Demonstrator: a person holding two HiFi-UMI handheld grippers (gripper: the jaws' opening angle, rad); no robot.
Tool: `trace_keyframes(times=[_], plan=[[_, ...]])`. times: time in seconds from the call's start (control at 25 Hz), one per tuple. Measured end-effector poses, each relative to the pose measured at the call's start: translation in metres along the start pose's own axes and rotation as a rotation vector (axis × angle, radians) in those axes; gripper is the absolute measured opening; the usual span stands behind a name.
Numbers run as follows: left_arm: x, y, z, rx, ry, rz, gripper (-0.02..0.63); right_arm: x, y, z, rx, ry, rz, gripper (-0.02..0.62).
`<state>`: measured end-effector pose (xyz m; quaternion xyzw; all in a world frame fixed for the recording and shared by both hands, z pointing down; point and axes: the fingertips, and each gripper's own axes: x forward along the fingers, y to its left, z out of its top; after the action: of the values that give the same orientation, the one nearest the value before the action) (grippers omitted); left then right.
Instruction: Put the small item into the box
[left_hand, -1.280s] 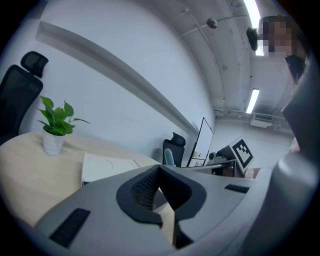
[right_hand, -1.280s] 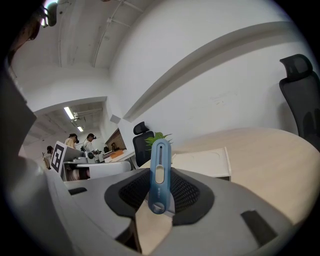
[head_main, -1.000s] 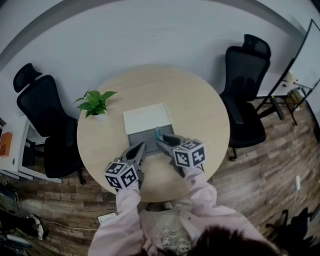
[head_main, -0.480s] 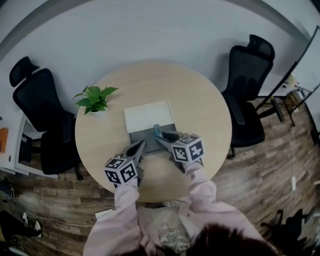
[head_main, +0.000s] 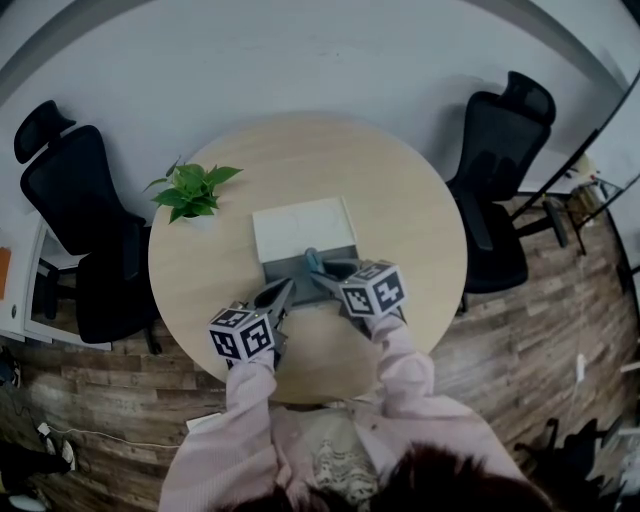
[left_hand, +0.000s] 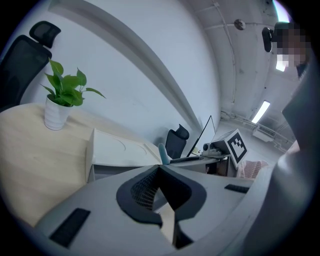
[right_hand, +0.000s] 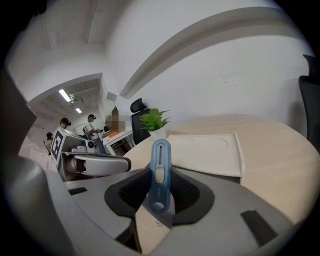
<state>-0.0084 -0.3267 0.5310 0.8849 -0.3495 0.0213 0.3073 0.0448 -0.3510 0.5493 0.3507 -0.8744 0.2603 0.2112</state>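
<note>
Right gripper view: right claw (right_hand: 161, 169) clamps the blue item (right_hand: 160, 186) near the white box (right_hand: 206, 153); left claw (left_hand: 160, 169) pinched together, empty.

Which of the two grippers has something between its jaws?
The right gripper: a slim blue item stands upright, clamped between its jaws. The left gripper has its jaws meeting at the tips with nothing between them.
</note>
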Motion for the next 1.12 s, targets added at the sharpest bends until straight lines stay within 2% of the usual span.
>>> trace_keyframes(times=[0.56,1.12], plan=[[0.001,0.013,-0.015,-0.048,0.076,-0.060,0.009,0.031,-0.004,-0.011,-0.076,0.169,0.015,0.127],[0.003,0.022,-0.019,-0.100,0.091,-0.054,0.009,0.053,-0.005,-0.025,-0.176,0.327,0.054,0.127]])
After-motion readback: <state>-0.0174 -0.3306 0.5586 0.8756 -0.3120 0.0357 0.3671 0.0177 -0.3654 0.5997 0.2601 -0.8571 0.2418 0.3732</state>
